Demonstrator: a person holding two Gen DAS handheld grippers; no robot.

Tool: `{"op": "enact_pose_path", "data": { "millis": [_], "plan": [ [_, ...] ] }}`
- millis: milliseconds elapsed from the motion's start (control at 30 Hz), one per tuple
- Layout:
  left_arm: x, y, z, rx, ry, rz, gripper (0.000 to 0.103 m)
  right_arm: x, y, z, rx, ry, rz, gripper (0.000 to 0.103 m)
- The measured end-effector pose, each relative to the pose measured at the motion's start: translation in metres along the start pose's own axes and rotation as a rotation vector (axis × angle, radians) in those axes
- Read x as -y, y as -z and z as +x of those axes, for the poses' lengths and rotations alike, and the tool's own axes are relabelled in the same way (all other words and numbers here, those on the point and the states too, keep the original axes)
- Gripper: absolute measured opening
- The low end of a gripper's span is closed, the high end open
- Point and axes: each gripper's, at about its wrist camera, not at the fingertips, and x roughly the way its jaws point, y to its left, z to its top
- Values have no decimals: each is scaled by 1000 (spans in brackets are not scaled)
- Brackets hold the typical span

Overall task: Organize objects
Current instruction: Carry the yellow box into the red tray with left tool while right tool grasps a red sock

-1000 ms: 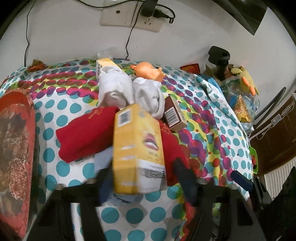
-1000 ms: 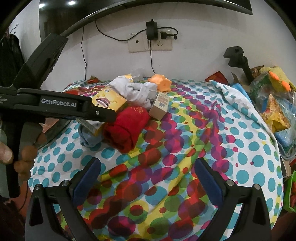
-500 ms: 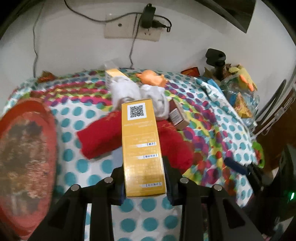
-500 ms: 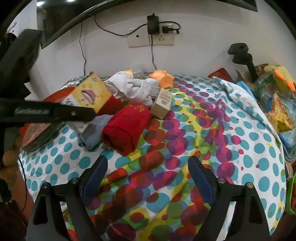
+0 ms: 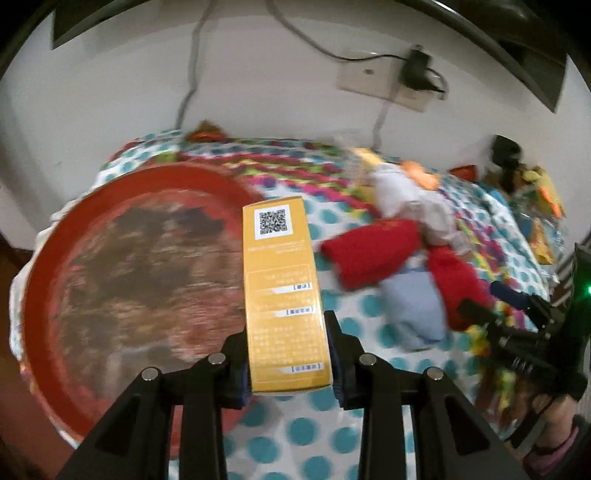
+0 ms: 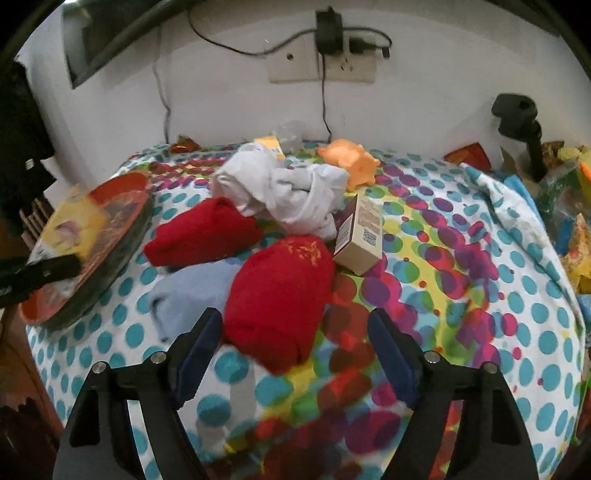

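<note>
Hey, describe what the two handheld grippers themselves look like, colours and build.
Both the left gripper and the right gripper are matte black plastic frames with angular struts, silver round bolt heads at the joints, and dark blue pads lining the inner fingers. No markings are legible on them here.

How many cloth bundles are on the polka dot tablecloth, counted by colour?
Red bundles: 2
White bundle: 1
Light blue bundle: 1
Total: 4

Wall socket with plugged charger
</note>
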Motion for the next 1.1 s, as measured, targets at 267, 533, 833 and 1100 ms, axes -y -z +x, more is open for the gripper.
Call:
{"op": "enact_pose_path", "data": {
  "millis": [267, 533, 833, 1100],
  "plan": [
    [-58, 4, -1, 9, -98, -66, 32, -4, -5, 29, -59, -54, 5, 66],
    [-106, 5, -1, -1, -167, -142, 32, 5, -21, 34, -1, 39, -32, 32],
    [-148, -3, -8, 5, -227, -155, 32, 29, -33, 44, -3, 150, -33, 32],
    [-183, -11, 4, -12, -275, -161, 32, 27, -33, 49, -17, 170, -54, 33]
  ]
}}
